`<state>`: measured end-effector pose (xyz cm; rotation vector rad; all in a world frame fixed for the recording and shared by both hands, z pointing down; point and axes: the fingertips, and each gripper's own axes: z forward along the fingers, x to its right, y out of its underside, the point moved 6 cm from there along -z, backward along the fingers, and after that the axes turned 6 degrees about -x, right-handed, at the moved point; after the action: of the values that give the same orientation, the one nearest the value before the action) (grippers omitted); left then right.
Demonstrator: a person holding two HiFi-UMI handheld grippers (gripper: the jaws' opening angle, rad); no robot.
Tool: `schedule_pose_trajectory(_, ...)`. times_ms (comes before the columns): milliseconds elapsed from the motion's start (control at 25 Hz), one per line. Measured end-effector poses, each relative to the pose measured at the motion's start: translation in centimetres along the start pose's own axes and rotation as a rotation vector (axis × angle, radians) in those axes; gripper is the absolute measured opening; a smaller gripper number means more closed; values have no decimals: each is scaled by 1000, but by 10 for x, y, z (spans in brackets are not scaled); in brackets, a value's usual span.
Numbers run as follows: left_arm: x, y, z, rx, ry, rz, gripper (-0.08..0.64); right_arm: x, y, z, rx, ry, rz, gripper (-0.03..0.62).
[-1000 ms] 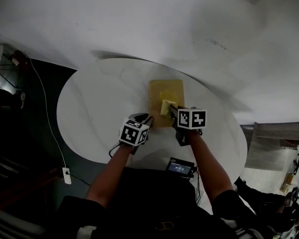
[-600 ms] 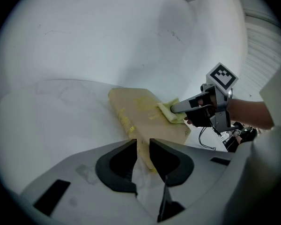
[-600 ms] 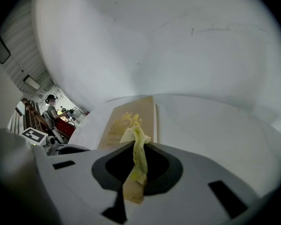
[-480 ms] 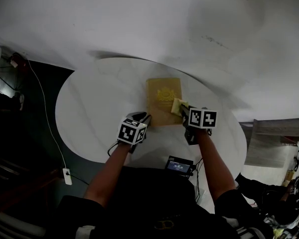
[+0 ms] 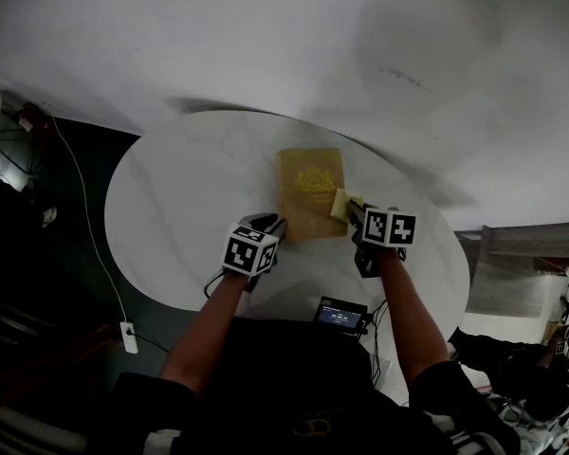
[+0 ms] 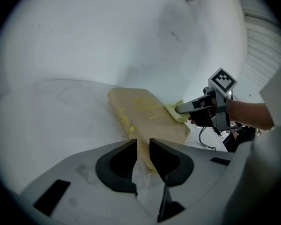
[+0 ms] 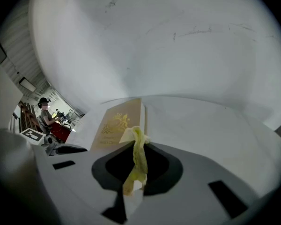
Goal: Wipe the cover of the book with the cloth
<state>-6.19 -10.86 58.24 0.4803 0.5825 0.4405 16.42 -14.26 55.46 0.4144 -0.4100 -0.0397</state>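
A tan book [image 5: 311,191] with a gold emblem lies flat on the round white table [image 5: 171,207]. My left gripper [image 5: 281,224] is at the book's near left corner, and in the left gripper view its jaws [image 6: 143,144] are closed on that corner of the book [image 6: 145,111]. My right gripper [image 5: 351,210] is shut on a yellow cloth [image 5: 341,204] that rests at the book's right edge. In the right gripper view the cloth [image 7: 138,156] hangs crumpled between the jaws, with the book [image 7: 116,123] just ahead to the left.
A small device with a lit screen [image 5: 341,318] sits at the table's near edge, with cables by it. A power strip [image 5: 126,334] and its cord lie on the dark floor at the left. A person [image 7: 46,110] sits far off in the right gripper view.
My right gripper has carried the cloth rightward, from the near middle of the cover to the book's right edge. The left gripper has stayed at the corner.
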Motion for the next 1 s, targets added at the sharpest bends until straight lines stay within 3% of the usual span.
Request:
schedule_pose_trajectory(360,0,-1,1,0,4,-4,80,-7,-4,-2,-8,8,-9,87)
schedule_pose_trajectory(680,-3,-1,-2,-1,13,-33,79,-61,-4,-1,-28,-137,-92,87)
schedule_pose_trajectory(1000,-4,0,-2,8,21,-46,79,-99,24,19,-147,-223,-148,87)
